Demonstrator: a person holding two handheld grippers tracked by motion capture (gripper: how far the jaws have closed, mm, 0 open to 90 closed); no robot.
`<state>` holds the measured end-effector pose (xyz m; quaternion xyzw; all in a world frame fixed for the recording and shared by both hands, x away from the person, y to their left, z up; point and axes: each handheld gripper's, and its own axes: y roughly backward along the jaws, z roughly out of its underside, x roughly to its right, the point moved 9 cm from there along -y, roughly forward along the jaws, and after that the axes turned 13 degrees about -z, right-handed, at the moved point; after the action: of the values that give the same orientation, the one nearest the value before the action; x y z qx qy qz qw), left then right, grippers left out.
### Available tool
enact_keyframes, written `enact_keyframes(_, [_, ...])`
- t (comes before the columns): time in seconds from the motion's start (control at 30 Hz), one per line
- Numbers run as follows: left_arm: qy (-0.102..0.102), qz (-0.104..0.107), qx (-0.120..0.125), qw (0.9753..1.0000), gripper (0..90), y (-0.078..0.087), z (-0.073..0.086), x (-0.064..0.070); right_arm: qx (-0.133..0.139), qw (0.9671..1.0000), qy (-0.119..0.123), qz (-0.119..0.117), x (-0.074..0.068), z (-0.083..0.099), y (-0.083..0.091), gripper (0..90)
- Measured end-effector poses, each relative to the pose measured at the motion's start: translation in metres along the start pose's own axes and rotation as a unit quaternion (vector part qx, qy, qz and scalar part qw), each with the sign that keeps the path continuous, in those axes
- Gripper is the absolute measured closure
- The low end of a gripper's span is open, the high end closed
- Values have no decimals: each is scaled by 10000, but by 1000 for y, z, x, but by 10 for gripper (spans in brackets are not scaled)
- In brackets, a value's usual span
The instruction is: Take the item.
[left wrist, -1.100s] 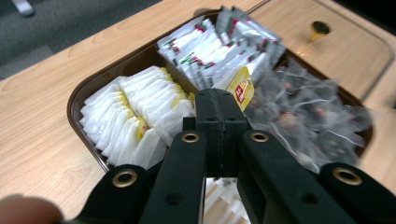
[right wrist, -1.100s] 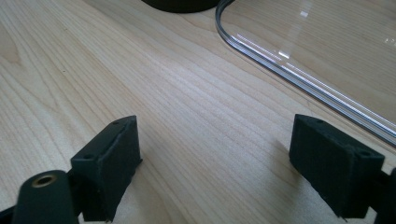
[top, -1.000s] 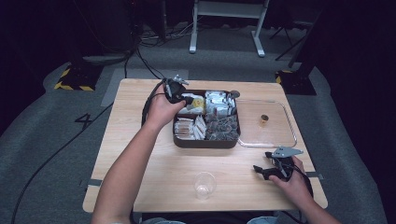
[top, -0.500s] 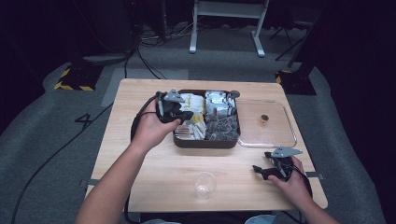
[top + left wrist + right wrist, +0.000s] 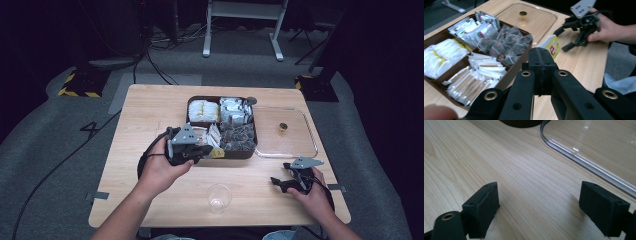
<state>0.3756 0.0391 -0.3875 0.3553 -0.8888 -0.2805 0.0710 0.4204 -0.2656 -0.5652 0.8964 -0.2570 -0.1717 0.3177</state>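
Wooden surface carrying a dark tray with four compartments: white packets, foil sachets, mesh tea bags and paper sticks. Clear lid lying flat to the tray's right, touching or just beside it. Empty glass standing near the front edge, between the two hands.

Left tool held over the tray's front edge, jaws pressed together on a yellow tea bag; the bag sticking out past the jaw tips, lifted clear of the tray. Right tool resting low on the wood beside the lid's rim, jaws wide apart, gripping nothing.

Step in hand, by the look of it: carrying the picked tea bag away from the tray, most likely toward the glass. Pick done, placing not yet done.

Next move calling for: swinging the left tool toward the person and to the right until the bag hangs over the glass mouth, lowering it inside, then parting the jaws. Care needed to keep the light glass from tipping; right tool free to steady it.
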Motion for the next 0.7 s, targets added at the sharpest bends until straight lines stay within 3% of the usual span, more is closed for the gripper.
enact_keyframes(0.23, [-84, 99, 206, 9997, 900, 12, 11, 14, 0, 10000, -3, 0, 0, 0, 0, 165])
enact_keyframes(0.3, [-57, 232, 235, 9994, 900, 15, 18, 22, 2, 10000, -3, -2, 0, 0, 0, 165])
enact_keyframes(0.53, [-84, 373, 159, 9991, 900, 10, 27, 34, 0, 10000, -2, 2, 0, 0, 0, 165])
enact_keyframes(0.7, [-221, 576, 120, 9980, 900, 4, 31, 53, 1, 10000, -5, -1, 0, 0, 0, 165])
